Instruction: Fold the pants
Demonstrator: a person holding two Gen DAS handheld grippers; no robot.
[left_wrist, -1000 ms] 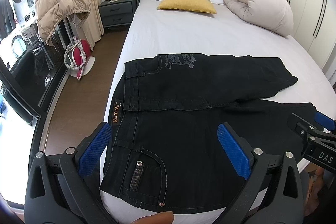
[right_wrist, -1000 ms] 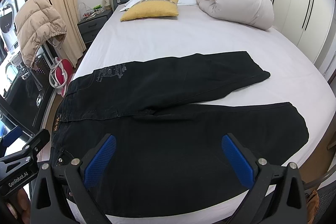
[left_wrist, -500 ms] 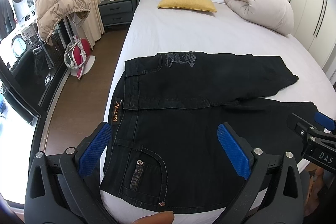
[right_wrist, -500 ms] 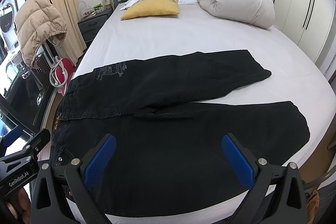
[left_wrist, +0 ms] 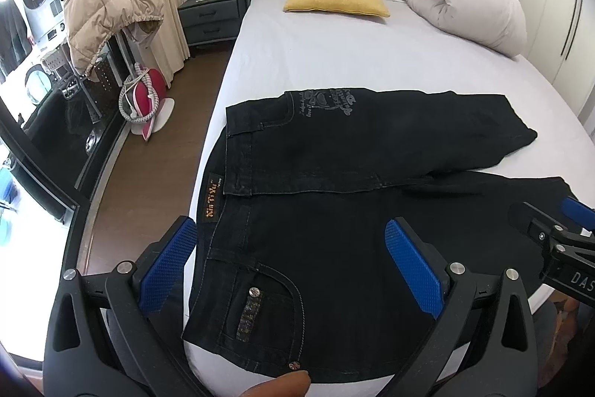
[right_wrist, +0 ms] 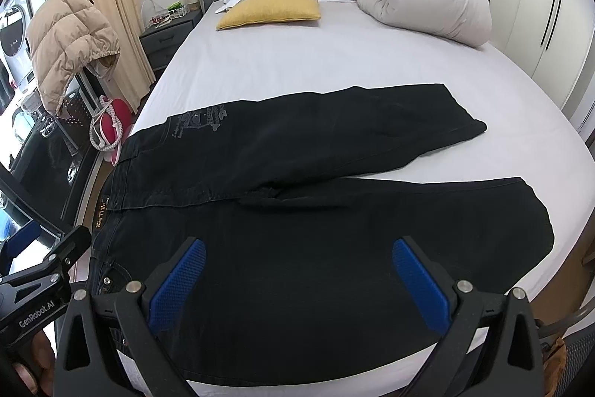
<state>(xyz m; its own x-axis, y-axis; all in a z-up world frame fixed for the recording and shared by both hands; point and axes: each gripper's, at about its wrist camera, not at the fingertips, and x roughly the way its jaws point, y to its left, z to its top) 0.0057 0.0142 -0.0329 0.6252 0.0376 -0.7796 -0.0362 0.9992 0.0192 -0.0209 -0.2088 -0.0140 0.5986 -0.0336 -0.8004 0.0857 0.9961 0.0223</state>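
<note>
Nothing has shifted: both claws [left_wrist: 290, 263] [right_wrist: 297, 279] gape above pants [right_wrist: 297, 211], near edge hidden.

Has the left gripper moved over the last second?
Yes, slightly. In the left wrist view the pants and yellow pillow sit a touch higher than before, so the left gripper tipped down a little.

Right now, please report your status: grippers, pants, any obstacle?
Left gripper open, right gripper open, both empty. Black pants flat on bed, legs apart, unfolded. Nothing in the way.
</note>
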